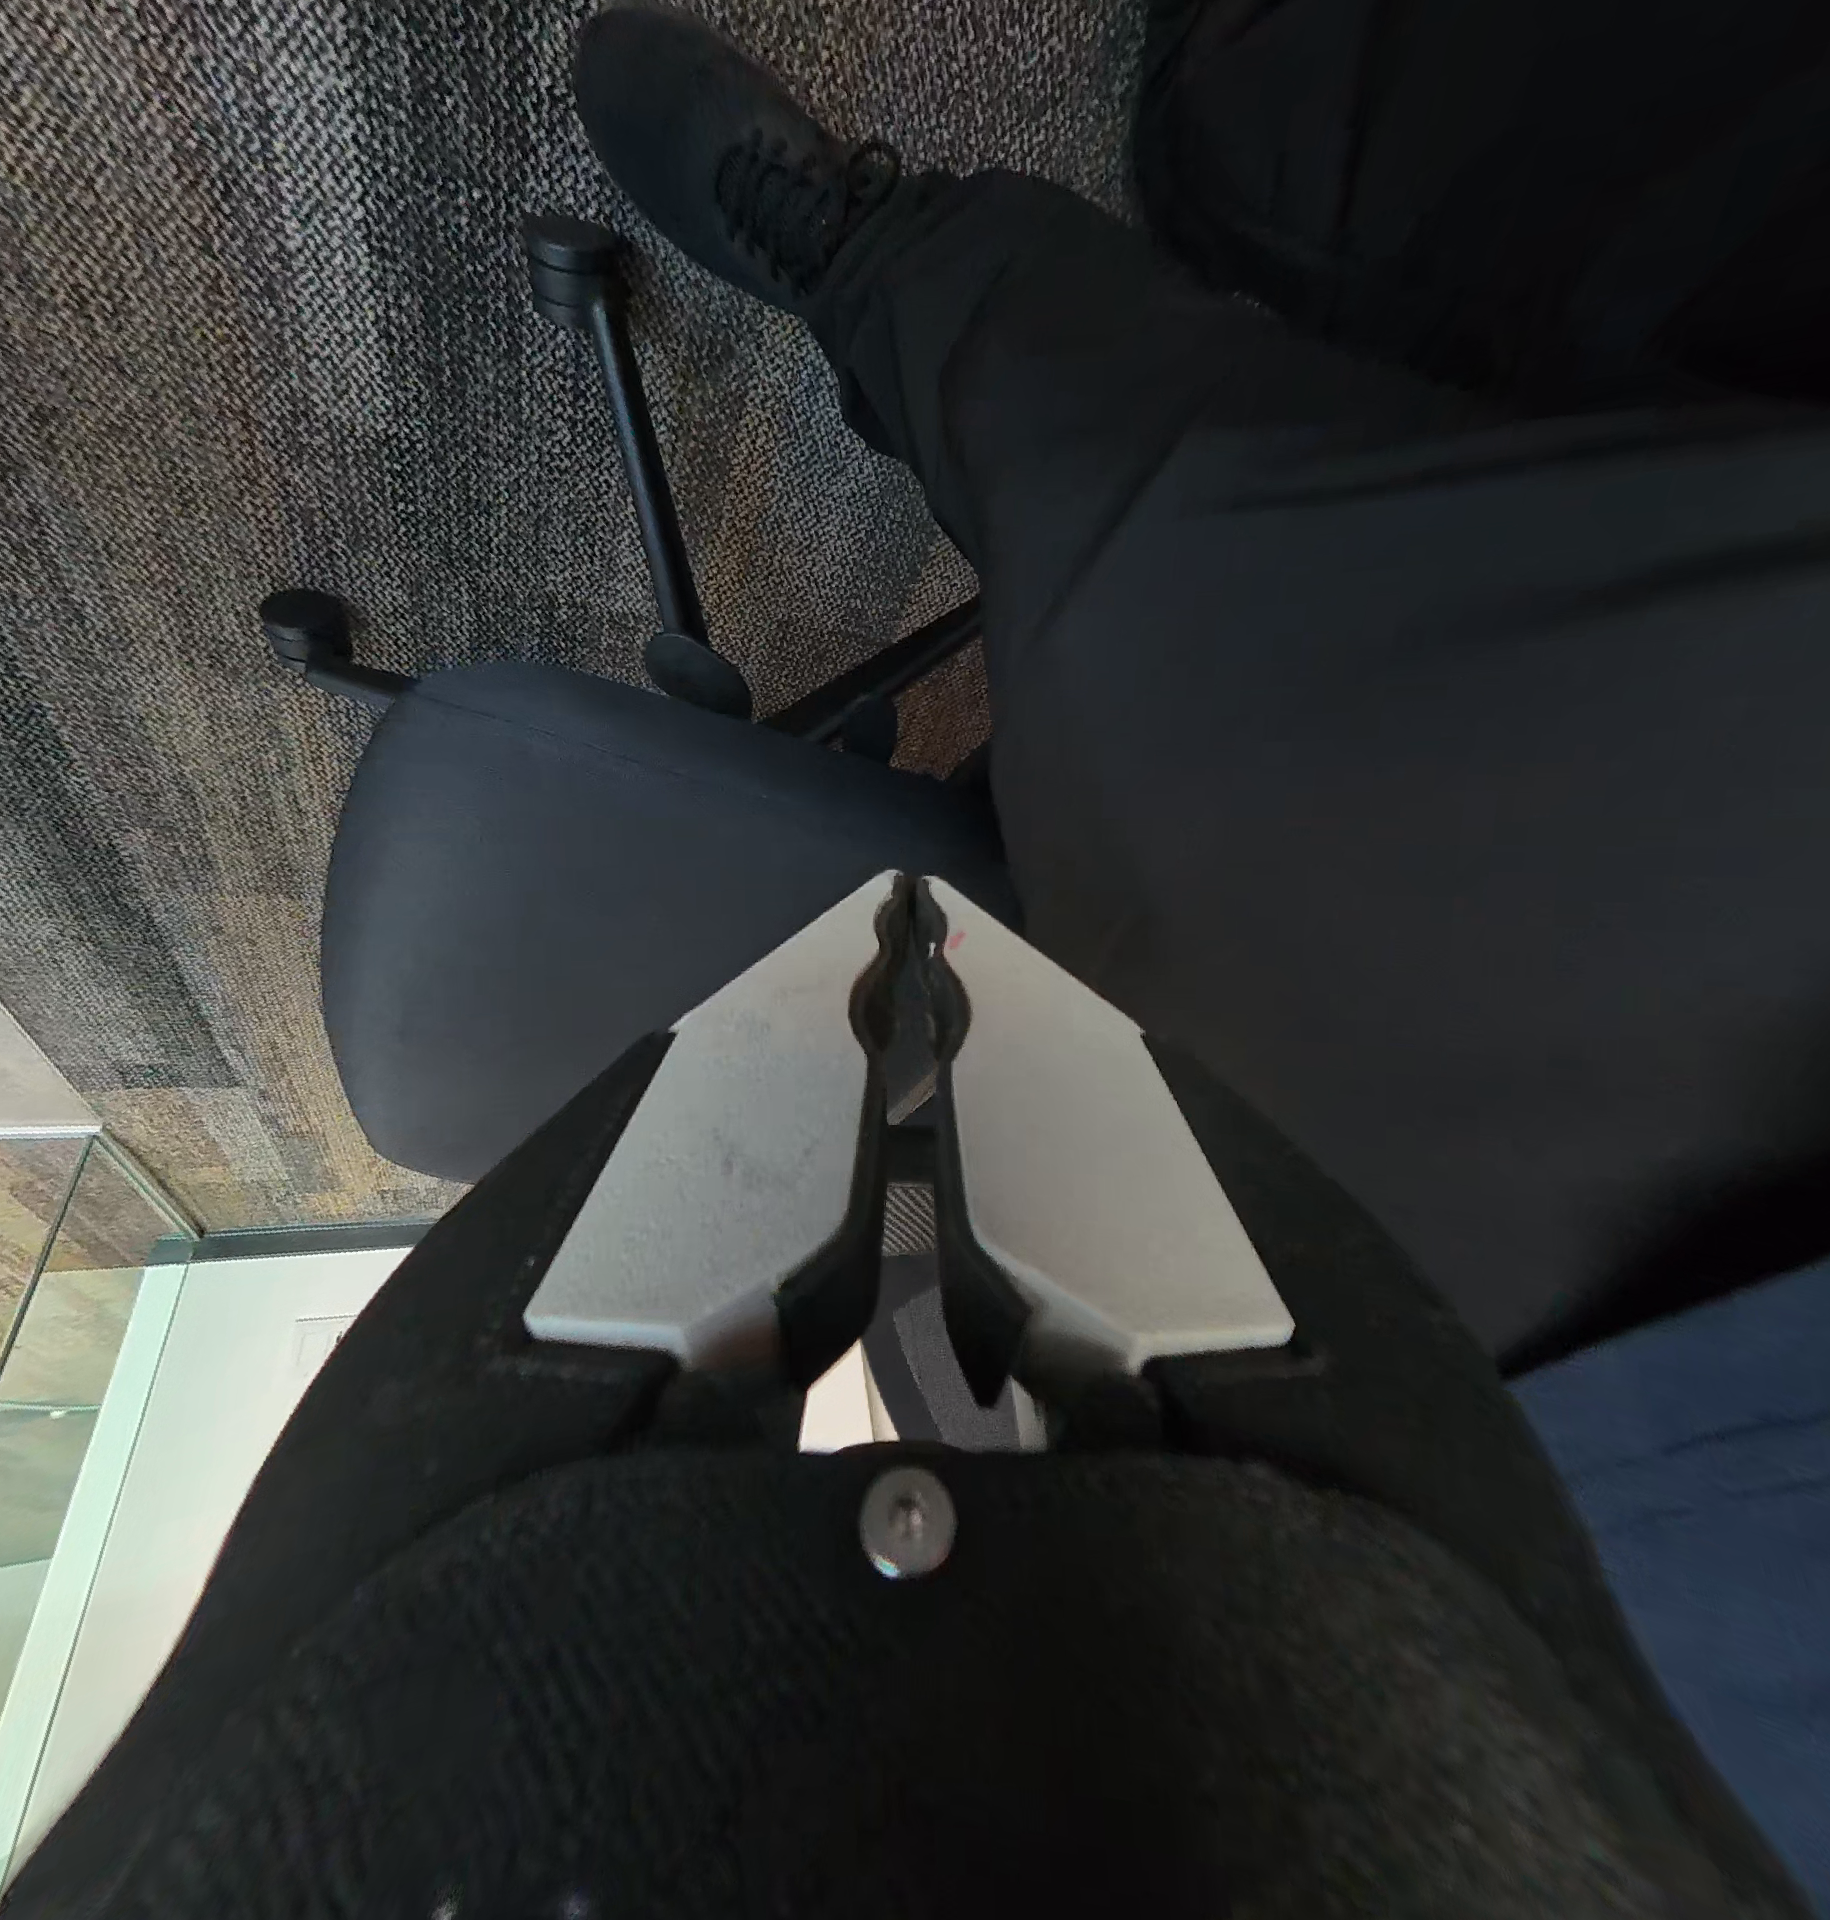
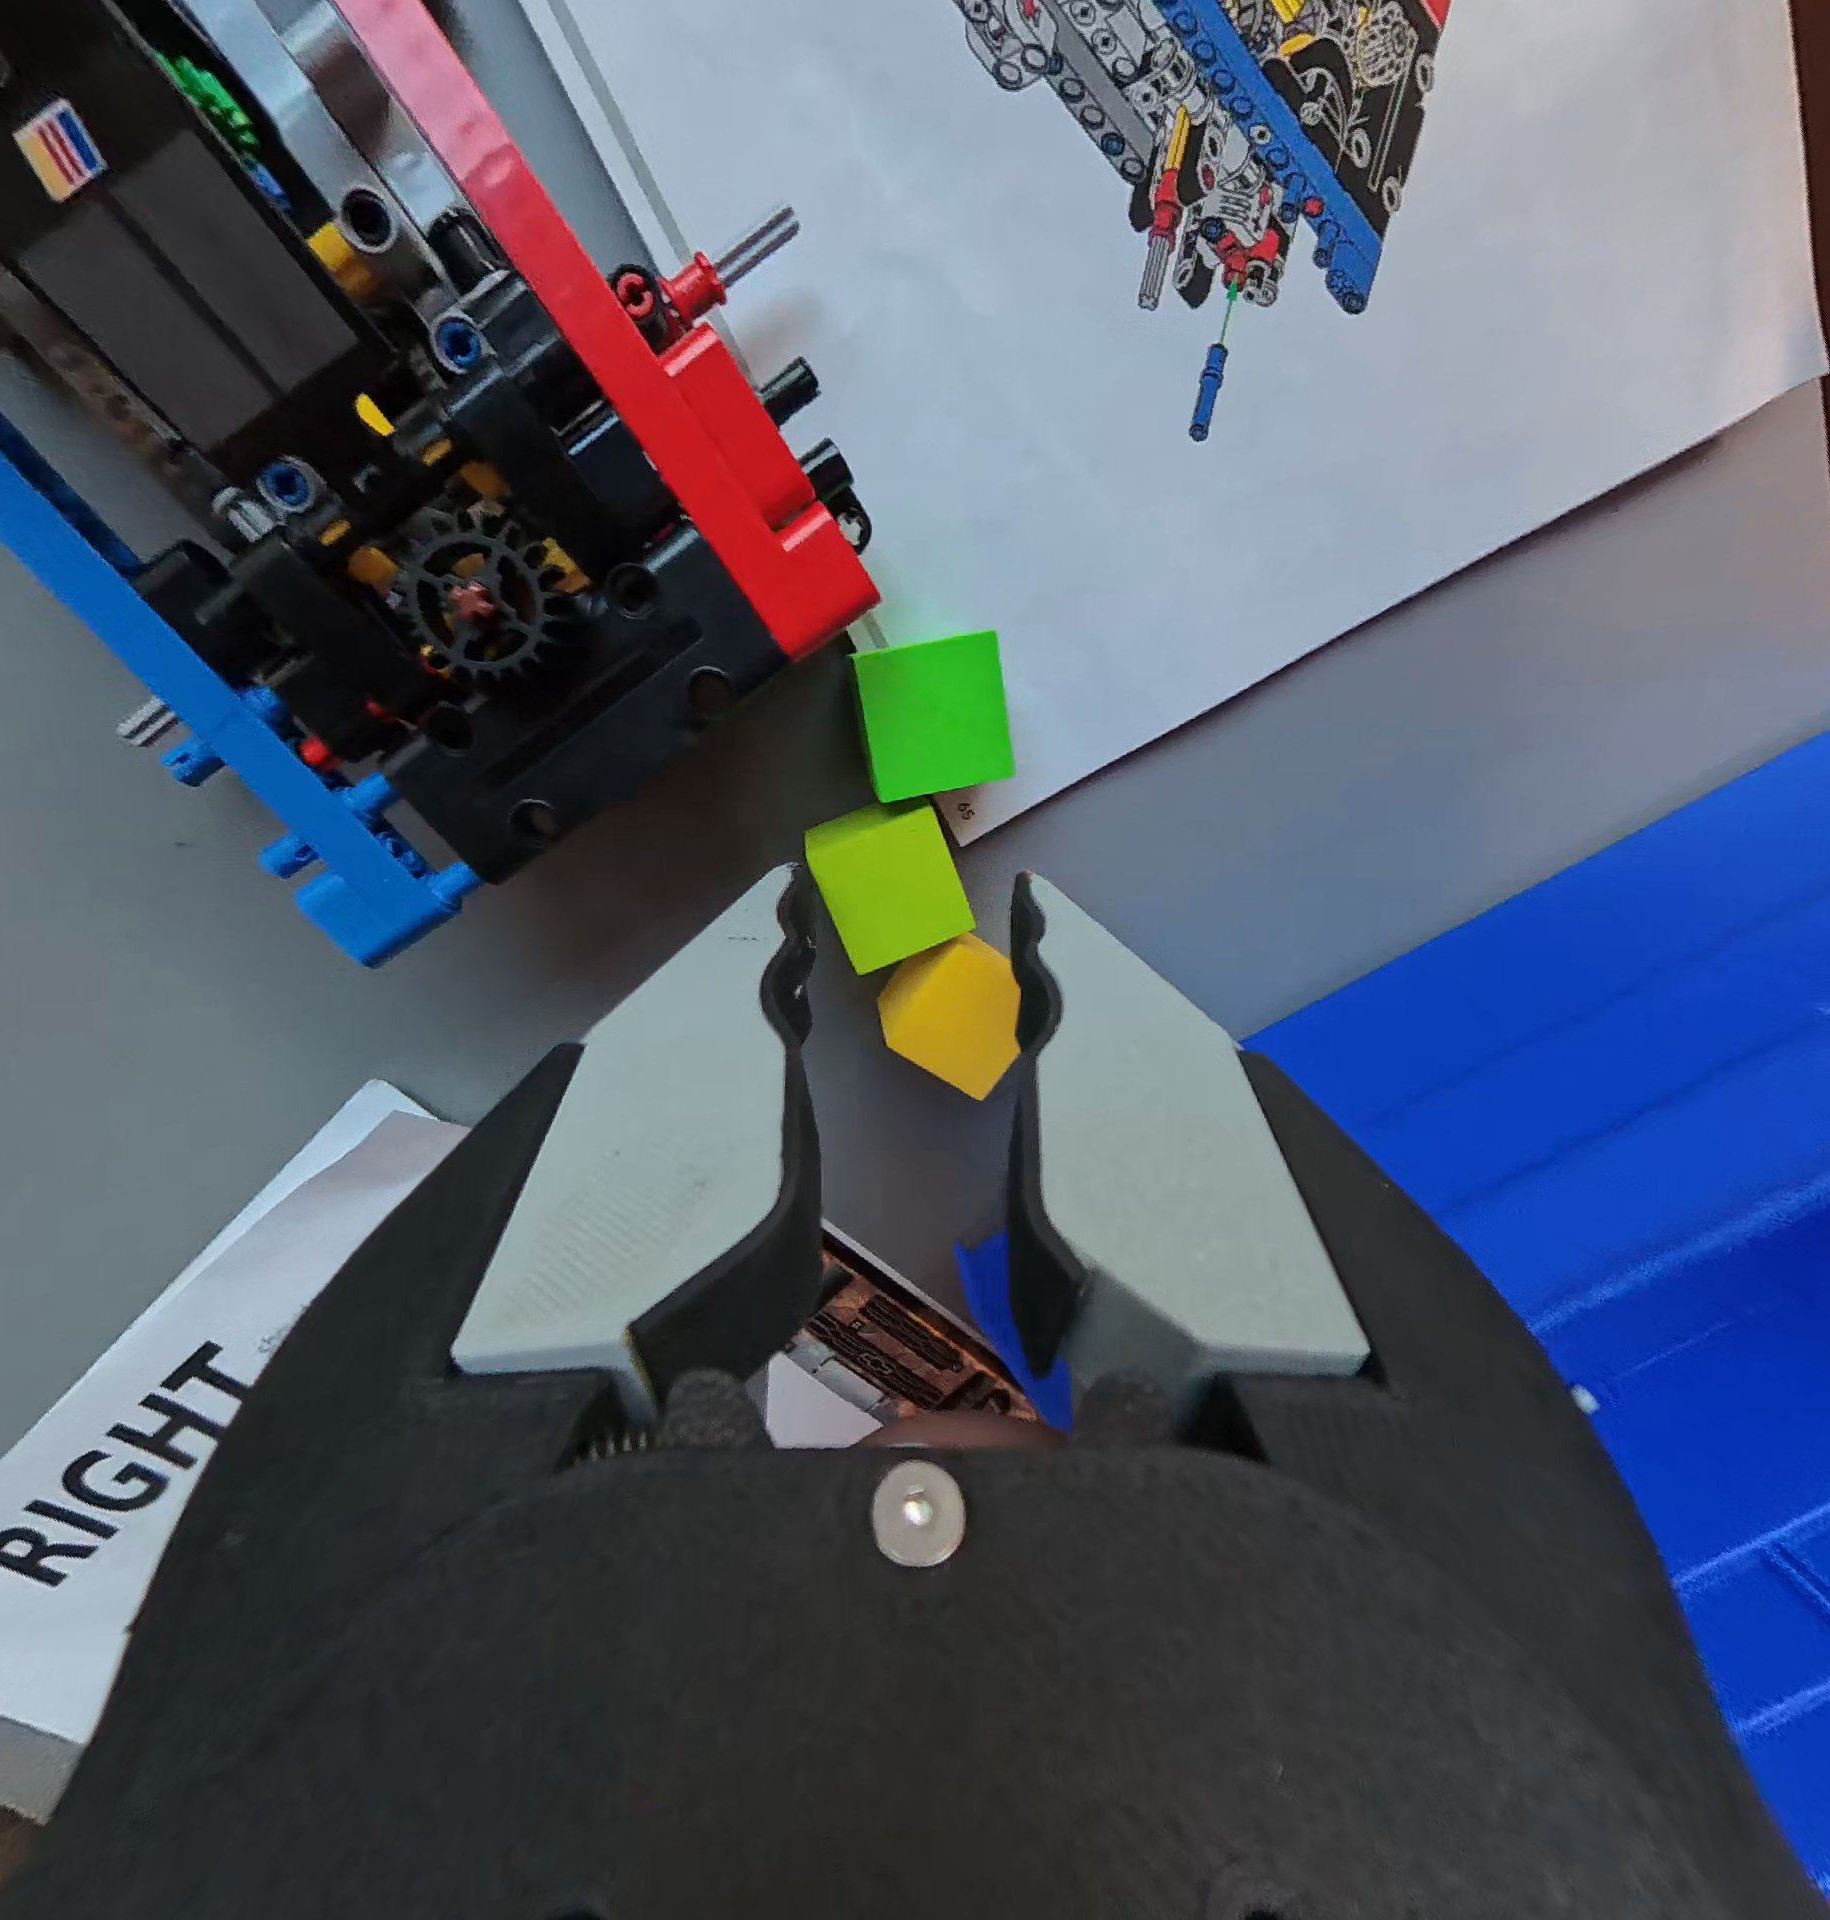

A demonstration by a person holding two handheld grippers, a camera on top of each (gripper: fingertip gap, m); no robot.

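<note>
The left wrist view was dim and low in contrast: dark trousers [image 1: 1358,727] and a dark chair seat [image 1: 599,883] swallowed detail, while a bright glass panel [image 1: 49,1351] at the lower left glared pale green. The right wrist view was evenly and brightly lit, colours saturated, with soft shadows under the green cube [image 2: 932,717] on the grey tabletop [image 2: 1410,748]. Both showed wide-angle bending at the edges, and each tool's black body was blurred in the foreground.
</note>
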